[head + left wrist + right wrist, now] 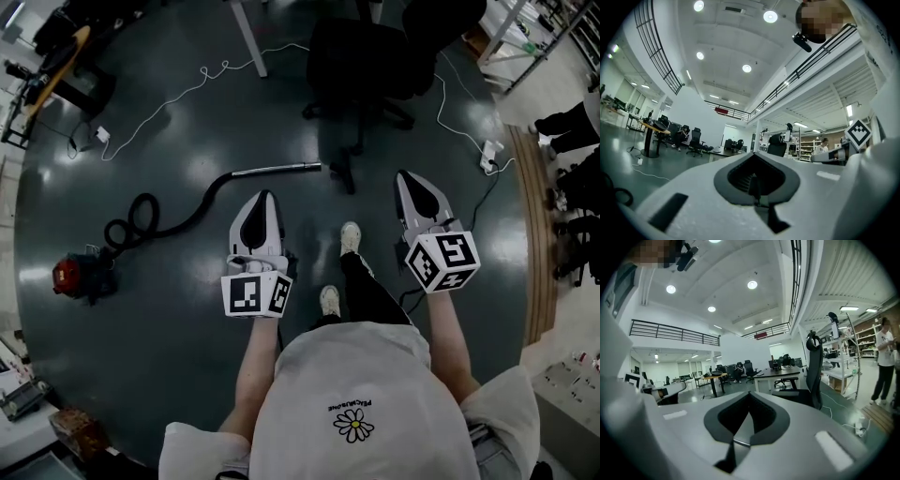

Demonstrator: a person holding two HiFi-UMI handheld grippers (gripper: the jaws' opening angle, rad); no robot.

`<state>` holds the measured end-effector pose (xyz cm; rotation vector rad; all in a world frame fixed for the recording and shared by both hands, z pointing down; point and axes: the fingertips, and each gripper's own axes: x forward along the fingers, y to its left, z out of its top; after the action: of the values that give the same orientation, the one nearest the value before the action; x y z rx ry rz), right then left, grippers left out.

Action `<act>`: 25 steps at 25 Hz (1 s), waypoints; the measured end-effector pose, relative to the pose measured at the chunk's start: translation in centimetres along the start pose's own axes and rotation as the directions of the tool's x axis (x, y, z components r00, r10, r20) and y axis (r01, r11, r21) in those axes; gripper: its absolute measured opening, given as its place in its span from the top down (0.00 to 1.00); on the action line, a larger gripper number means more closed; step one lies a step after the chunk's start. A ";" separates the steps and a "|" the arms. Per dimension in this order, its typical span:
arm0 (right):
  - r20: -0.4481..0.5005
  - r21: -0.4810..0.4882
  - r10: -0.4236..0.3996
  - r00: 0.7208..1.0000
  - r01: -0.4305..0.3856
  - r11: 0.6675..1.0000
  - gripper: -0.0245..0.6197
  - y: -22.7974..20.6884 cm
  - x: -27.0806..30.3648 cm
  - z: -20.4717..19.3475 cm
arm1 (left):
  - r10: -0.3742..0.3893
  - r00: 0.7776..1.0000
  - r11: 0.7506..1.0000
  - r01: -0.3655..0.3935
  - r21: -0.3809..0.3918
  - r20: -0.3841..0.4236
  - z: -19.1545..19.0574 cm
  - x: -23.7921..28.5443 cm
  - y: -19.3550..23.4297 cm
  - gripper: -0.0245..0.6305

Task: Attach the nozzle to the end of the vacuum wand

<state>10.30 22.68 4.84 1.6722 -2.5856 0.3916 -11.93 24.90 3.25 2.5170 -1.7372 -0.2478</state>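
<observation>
Approach looks like the step in hand: left tool (264, 197) and right tool (405, 178) hang pressed together, pinching nothing. The vacuum wand (272, 171) lies on the floor (169, 337) just ahead; I cannot spot the nozzle. Next, probably lowering and spreading a tool around the wand.

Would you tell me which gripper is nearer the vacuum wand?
The left gripper: its tip lies close beside the wand, while the right gripper is farther away.

Vacuum wand (267, 171): on the floor, frame centre, just above the left gripper (265, 195).
Hose (155, 217): runs left from the wand to the vacuum body (80, 278), mid-left.
Office chair (361, 66): upper centre.
Right gripper (404, 175): right of centre.
</observation>
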 end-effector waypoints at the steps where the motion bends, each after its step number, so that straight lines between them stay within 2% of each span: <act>1: 0.000 0.005 -0.001 1.000 0.001 1.000 0.95 -1.0 1.3 -0.2 | -0.008 1.000 1.000 0.008 0.007 -0.009 -0.5 1.5 0.2 0.96; 6: -0.021 0.014 -0.003 1.000 0.003 1.000 0.95 -6.7 9.3 -0.2 | -0.030 0.999 0.999 0.031 0.023 -0.039 -2.3 11.0 1.5 0.96; 10: -0.062 0.008 0.039 0.997 -0.038 0.999 0.95 -10.5 15.6 0.7 | -0.027 0.999 0.999 0.028 0.020 -0.016 -2.0 19.2 2.6 0.96; 15: -0.114 -0.045 0.110 0.987 -0.116 0.992 0.93 -12.4 22.7 2.3 | -0.030 1.000 0.998 0.031 0.059 -0.002 -1.8 26.0 4.5 0.96; 19: -0.149 -0.063 0.155 0.977 -0.166 0.984 0.90 -12.0 26.9 2.8 | -0.039 0.998 0.998 0.041 0.057 -0.039 -3.0 28.7 6.5 0.96; 22: -0.208 -0.080 0.186 0.960 -0.206 0.975 0.86 -11.7 29.5 1.3 | -0.093 0.988 0.989 0.105 0.103 -0.120 -5.6 30.3 7.9 0.88; 24: -0.267 -0.078 0.224 0.937 -0.252 0.964 0.82 -11.7 31.4 -2.2 | -0.150 0.968 0.973 0.181 0.142 -0.202 -9.9 31.4 9.2 0.81; 25: -0.296 -0.078 0.249 0.922 -0.283 0.956 0.79 -12.1 32.7 -4.9 | -0.195 0.952 0.960 0.234 0.151 -0.237 -13.2 32.2 9.9 0.77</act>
<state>6.97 -10.12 17.30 1.1320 -2.5622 0.4398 -7.62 -9.11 14.82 2.7360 -1.4624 0.1794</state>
